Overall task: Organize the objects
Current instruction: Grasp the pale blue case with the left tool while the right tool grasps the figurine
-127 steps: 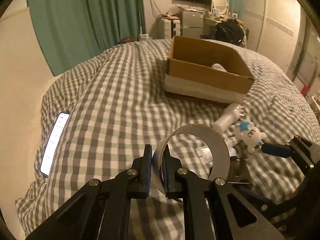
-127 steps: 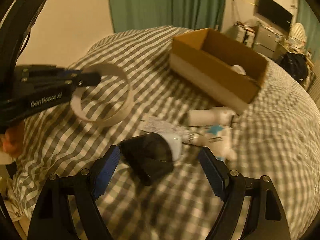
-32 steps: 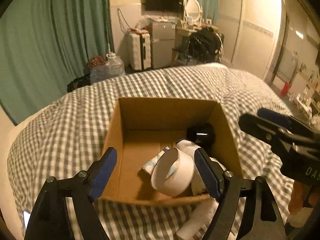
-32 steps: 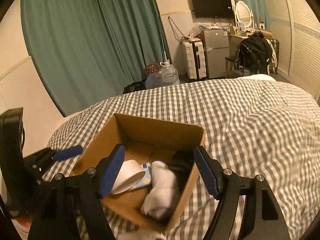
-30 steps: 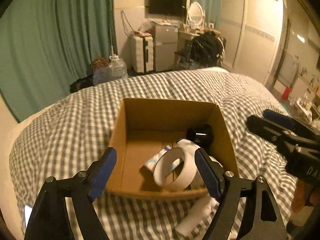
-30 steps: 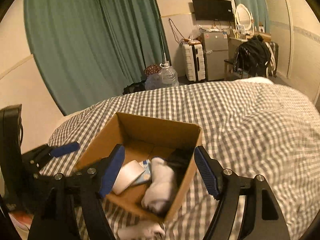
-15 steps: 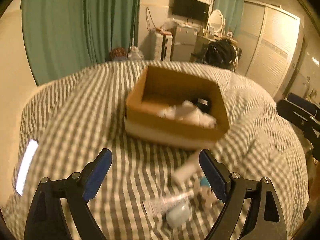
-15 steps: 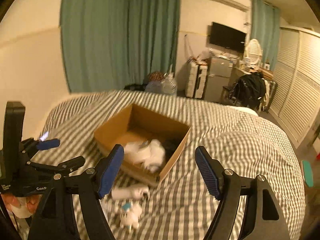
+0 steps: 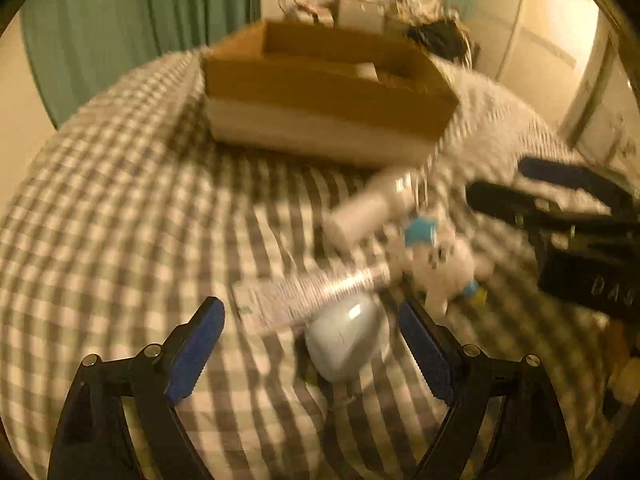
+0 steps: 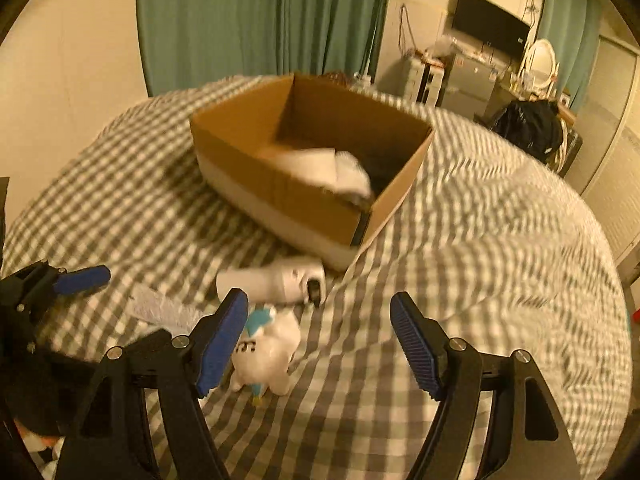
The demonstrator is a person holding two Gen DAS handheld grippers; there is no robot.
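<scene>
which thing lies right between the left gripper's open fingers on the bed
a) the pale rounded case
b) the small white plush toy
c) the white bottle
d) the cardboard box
a: in the left wrist view the pale rounded case lies on the checked bedspread between the open fingers of the left gripper, untouched, while the plush toy, white bottle and cardboard box lie farther off.

An open cardboard box (image 10: 304, 184) sat on the checked bed, holding white items. Just before its near corner lay a white bottle (image 10: 272, 280) on its side; nearer lay a white plush toy (image 10: 268, 352), a flat tube (image 9: 304, 292) and a pale rounded case (image 9: 344, 340).
</scene>
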